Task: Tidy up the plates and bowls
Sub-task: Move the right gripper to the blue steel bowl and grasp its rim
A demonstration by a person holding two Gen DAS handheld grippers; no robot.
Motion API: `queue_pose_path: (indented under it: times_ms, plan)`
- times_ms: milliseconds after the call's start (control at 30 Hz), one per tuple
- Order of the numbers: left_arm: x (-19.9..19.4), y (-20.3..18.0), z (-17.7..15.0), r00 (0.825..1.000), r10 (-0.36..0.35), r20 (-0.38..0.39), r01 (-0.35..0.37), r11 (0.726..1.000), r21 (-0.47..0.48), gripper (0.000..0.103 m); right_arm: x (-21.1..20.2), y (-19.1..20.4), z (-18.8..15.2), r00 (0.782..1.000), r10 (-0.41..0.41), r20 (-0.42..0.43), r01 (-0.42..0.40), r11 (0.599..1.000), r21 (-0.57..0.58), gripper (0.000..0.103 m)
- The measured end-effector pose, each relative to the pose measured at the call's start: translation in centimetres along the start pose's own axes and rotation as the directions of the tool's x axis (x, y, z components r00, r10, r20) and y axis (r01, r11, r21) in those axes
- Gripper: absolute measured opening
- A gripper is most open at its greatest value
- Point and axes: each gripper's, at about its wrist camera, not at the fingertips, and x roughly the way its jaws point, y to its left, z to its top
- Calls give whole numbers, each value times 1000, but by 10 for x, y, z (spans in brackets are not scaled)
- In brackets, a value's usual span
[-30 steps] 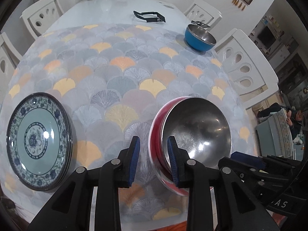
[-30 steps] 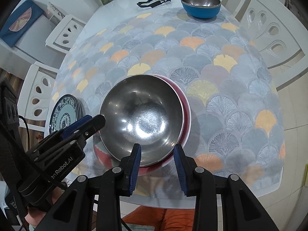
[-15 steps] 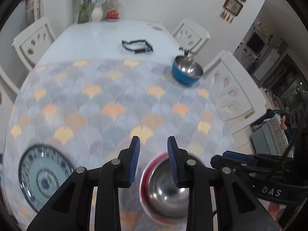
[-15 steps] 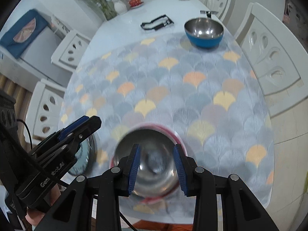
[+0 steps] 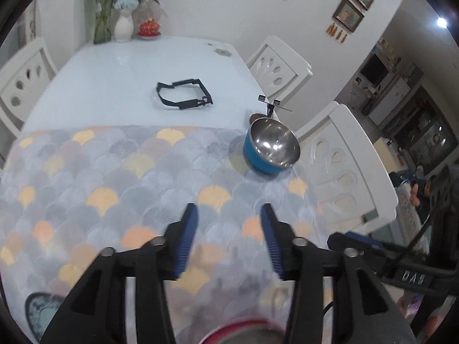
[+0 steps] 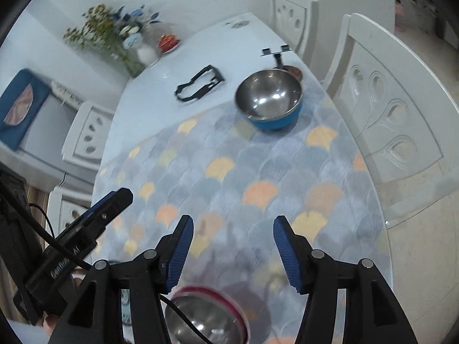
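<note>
While both tools tilt down over the counter [image 5: 120,66], left tool [image 5: 228,236] and right tool [image 6: 231,250] have just been opening, empty. Two bowls: red bowl [image 6: 212,319] below them, blue bowl [image 6: 269,99] far. One plate [image 5: 40,308].

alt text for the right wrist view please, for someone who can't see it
The right gripper, jaws open and empty, hangs over a fan-patterned tablecloth. A red-rimmed steel bowl sits just below it, and a blue steel bowl stands at the far edge.
</note>
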Motion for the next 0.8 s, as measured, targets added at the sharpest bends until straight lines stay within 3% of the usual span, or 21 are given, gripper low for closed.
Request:
queue_pose_path:
  times_ms: [67, 167, 367, 600, 800]
  plan:
    - [17, 0, 12, 1000, 19, -12, -20, 1000, -18, 61, 8, -12, 14, 1000, -4, -4, 4, 1000, 28, 57]
    - [41, -8, 26, 997, 77, -31, -76, 997, 34, 61, 21, -28, 35, 1000, -24, 3, 24, 998, 63, 58]
    - [92, -21, 55, 995, 64, -76, -56, 994, 95, 61, 51, -53, 80, 996, -87, 19, 85, 991, 104, 58]
    - [154, -25, 84, 991, 39, -126, -25, 994, 111, 60, 99, -72, 125, 994, -106, -3, 105, 987, 119, 58]
    - [184, -30, 94, 989, 28, -146, -10, 992, 122, 58, 125, -85, 140, 993, -115, -18, 116, 985, 131, 58]
